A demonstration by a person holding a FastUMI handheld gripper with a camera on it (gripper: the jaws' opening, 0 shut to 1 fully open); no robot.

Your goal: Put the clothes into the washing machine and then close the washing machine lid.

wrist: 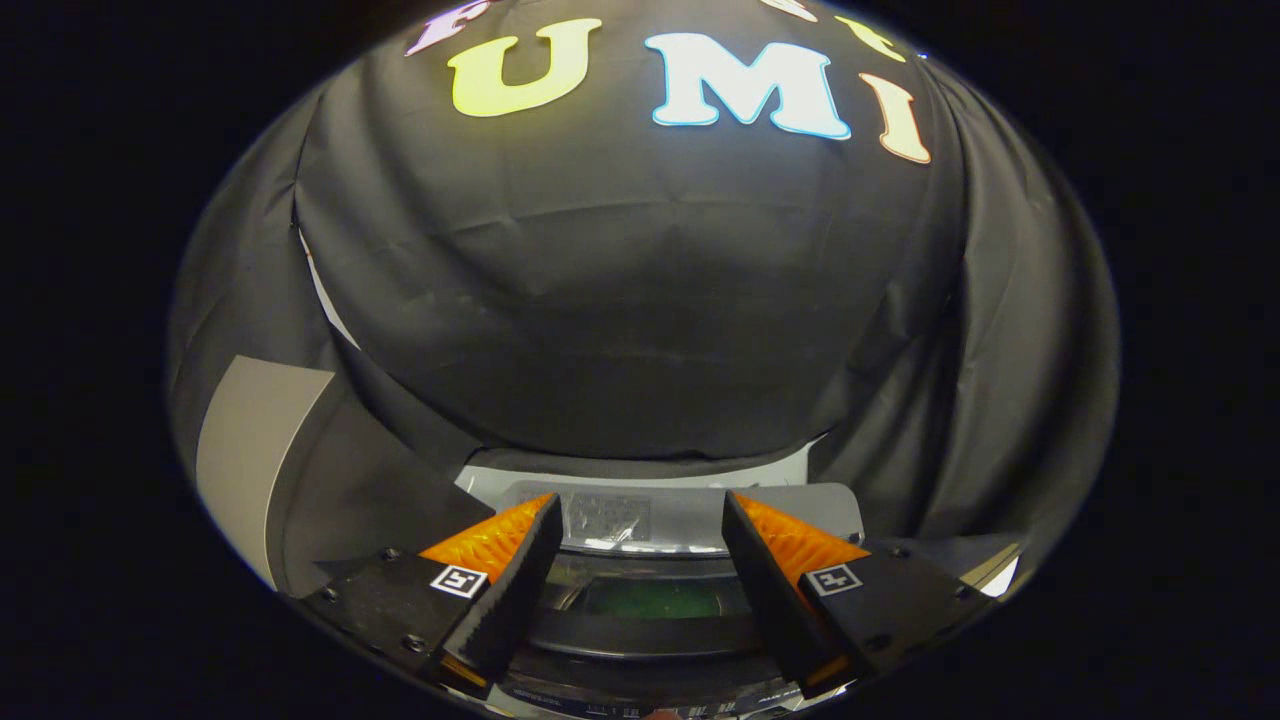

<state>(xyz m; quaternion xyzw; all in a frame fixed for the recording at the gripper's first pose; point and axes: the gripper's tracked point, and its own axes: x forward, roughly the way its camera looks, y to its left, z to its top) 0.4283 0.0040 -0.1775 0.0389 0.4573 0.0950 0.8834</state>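
Observation:
The top of the washing machine [680, 520] lies below and just ahead of my fingers, with its grey control panel at the back. A dark glass lid [650, 600] sits between the fingers, with something green showing dimly through it. My gripper [640, 515] is open above the lid, and its fingers [500, 545] hold nothing.
The black cloth wall [640, 330] hangs close behind the machine and wraps around both sides. A pale grey panel [250, 450] stands to the left of the machine.

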